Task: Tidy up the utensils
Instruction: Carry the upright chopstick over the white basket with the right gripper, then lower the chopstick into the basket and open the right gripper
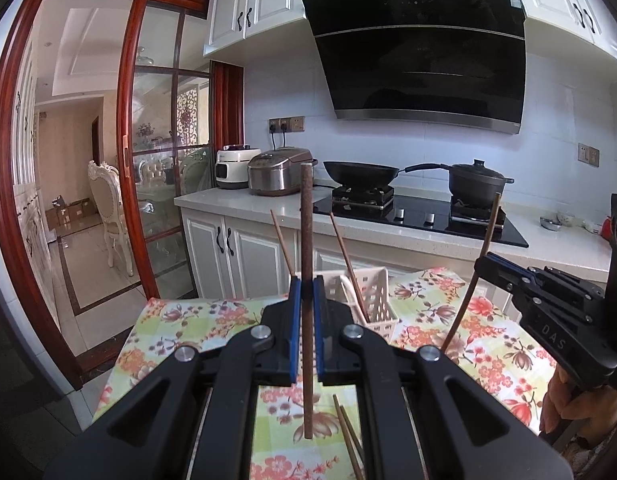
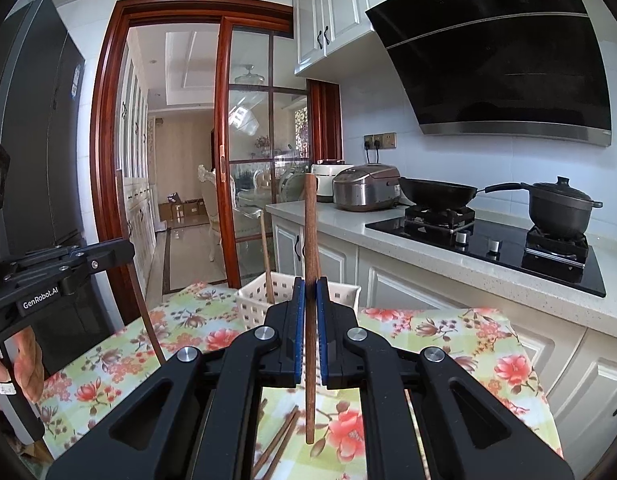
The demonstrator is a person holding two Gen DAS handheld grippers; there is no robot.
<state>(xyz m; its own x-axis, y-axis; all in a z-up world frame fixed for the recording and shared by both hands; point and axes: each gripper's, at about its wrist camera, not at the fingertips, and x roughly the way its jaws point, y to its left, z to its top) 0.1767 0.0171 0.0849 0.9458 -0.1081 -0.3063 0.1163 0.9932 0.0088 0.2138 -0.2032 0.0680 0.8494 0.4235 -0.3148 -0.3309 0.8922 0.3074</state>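
left gripper (image 1: 307,292) clamped on chopstick (image 1: 307,240), upright | right gripper (image 2: 310,294) clamped on second chopstick (image 2: 310,240), upright | white slotted caddy (image 1: 378,292) on floral tablecloth (image 1: 188,320), ahead, below both tips; left looks nearer | loose chopsticks (image 1: 348,436) on cloth

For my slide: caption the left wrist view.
Left gripper holds a chopstick upright before the white basket.

Loose chopsticks (image 1: 350,446) on table run off bottom edge — lower ends of chopsticks in white basket (image 1: 378,298) hidden by its wall.
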